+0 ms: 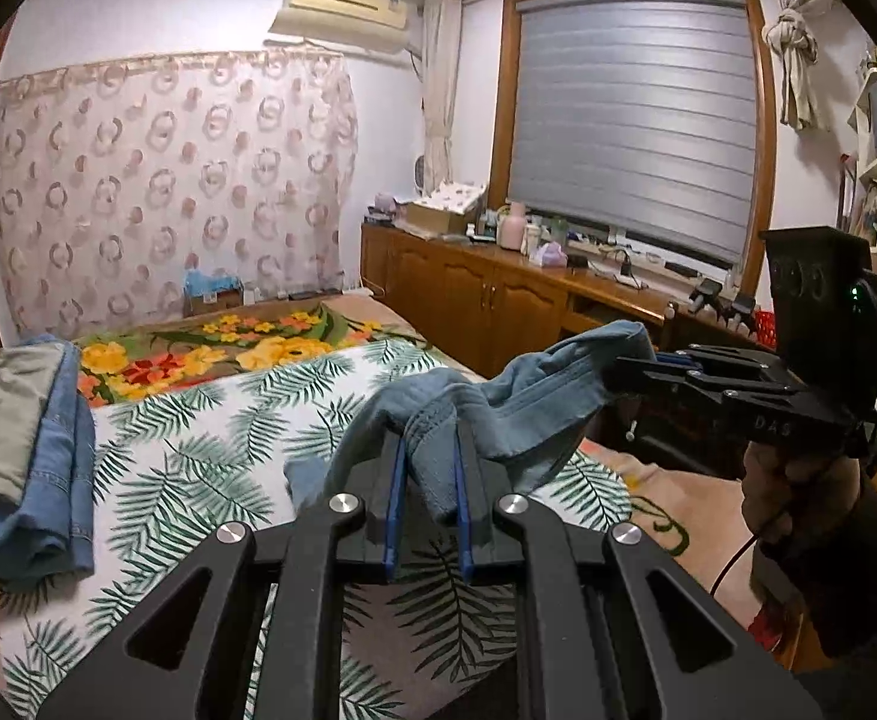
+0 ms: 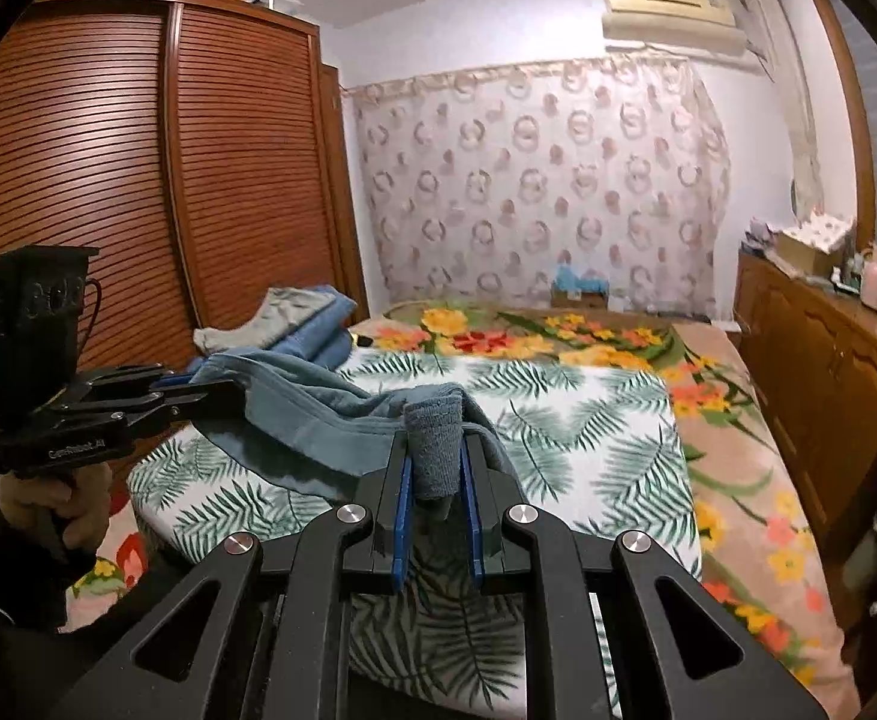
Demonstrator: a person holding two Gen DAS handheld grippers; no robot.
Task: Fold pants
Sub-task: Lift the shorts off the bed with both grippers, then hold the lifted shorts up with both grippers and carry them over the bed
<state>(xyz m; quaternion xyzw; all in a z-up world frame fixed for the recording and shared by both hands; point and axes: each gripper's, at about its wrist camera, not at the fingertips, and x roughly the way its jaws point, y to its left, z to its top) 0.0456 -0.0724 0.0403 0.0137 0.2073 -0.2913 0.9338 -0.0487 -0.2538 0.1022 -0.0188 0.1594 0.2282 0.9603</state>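
Both claws are clenched on the blue pants — left claw and right claw each pinch an edge, holding the cloth stretched above the leaf-print bed cover — likely to straighten it before folding.

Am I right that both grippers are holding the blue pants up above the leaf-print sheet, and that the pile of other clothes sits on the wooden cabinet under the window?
Not quite: the pile of clothes lies on the bed, at its wardrobe-side edge, not on the cabinet. The left wrist view shows it. The rest holds: the left gripper and right gripper both hold the blue pants above the leaf-print sheet.
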